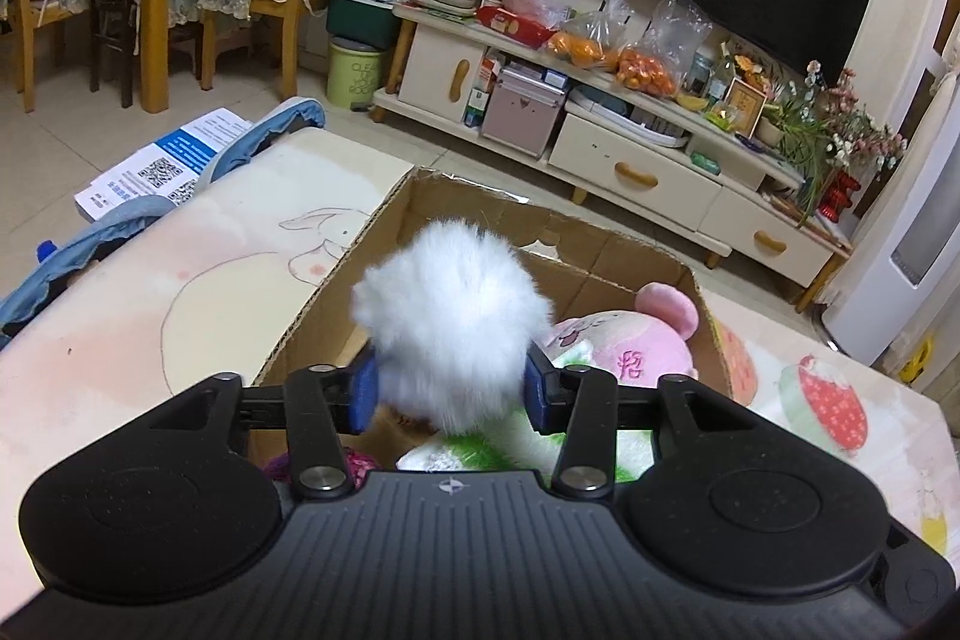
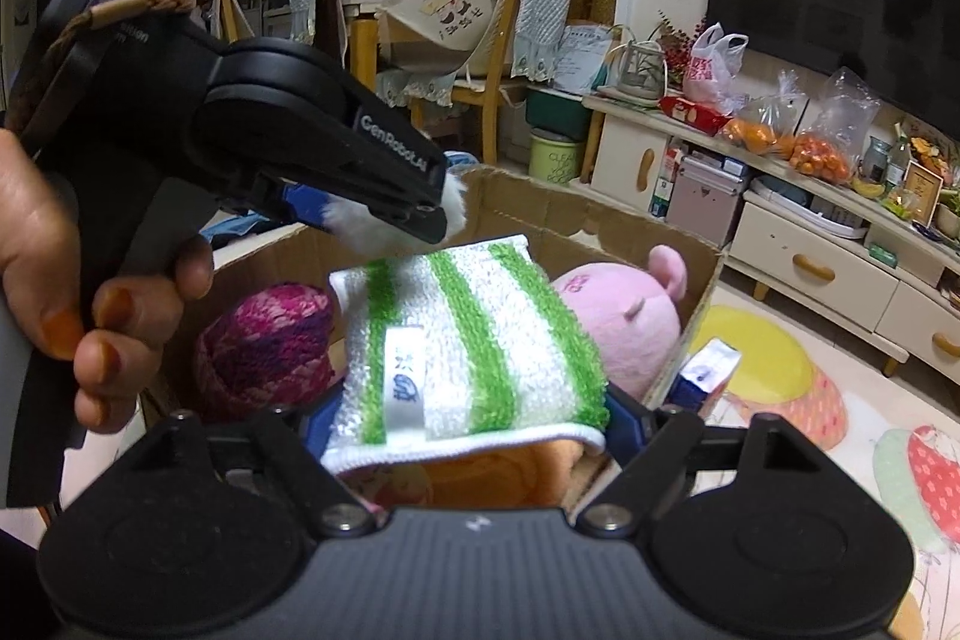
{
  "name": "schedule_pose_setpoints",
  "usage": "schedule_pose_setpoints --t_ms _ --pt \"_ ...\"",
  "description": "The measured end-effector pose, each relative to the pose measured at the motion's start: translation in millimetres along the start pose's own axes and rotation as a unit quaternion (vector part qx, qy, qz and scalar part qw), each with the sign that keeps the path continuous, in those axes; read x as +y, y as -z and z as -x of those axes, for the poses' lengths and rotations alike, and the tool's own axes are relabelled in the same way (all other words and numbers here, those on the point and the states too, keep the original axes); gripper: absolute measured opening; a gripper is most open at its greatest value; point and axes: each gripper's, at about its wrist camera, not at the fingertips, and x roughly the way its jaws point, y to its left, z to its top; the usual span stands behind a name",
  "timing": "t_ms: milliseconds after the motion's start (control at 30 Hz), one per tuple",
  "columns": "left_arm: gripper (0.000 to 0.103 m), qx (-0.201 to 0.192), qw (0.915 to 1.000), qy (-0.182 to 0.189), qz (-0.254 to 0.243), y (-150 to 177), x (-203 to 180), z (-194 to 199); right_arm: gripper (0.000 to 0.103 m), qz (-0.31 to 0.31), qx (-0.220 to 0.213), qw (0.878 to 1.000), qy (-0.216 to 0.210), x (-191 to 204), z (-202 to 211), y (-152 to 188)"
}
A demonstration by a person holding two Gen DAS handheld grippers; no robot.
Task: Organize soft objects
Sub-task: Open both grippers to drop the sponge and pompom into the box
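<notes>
Left wrist view: a cardboard box with ragged, torn flaps sits open on a table under a cartoon-printed cloth, and the box is the biggest thing in play. Inside it, against the far right wall, lies a pink plush pig, with a green-and-white striped cloth lower down. Above the box opening the left gripper has its blue-padded jaws pressed in on a white fluffy pompom, which bulges out past both pads.

The right wrist view fills in what the pompom hides. The box also holds a ball of magenta and purple yarn at the left, and the pig is seen from behind at the right. The right gripper has its jaws set fairly wide on either edge of the striped cloth, which they hold over the box; something orange lies beneath it. A small blue-and-white carton leans just outside the box's right wall. At the left, a bare hand grips the left gripper, white fluff poking from its tip.
</notes>
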Motion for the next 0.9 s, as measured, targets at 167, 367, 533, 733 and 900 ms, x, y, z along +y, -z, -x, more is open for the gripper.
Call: schedule_pose_setpoints --t_ms 167,367,533,733,900 --pt "0.097 -0.016 0.9996 -0.017 -0.016 0.0 -2.3 7.7 0.096 0.000 -0.001 1.000 -0.002 3.8 2.8 1.2" --pt "0.101 -0.030 0.9987 -0.022 -0.035 1.1 -8.6 14.5 0.097 -0.007 -0.019 1.000 0.013 2.0 20.7 6.6" --pt "0.103 -0.034 0.9985 -0.013 -0.042 2.9 -13.7 14.9 0.098 -0.015 -0.040 0.998 0.034 -1.9 37.7 11.6" --pt "0.103 -0.040 0.9979 -0.008 -0.051 3.3 -13.3 13.7 0.098 -0.040 -0.057 0.997 0.045 -11.5 52.5 18.0" --pt "0.103 -0.042 0.9974 -0.005 -0.058 4.2 -13.0 13.9 0.098 -0.048 -0.066 0.995 0.053 -16.3 60.3 22.3"
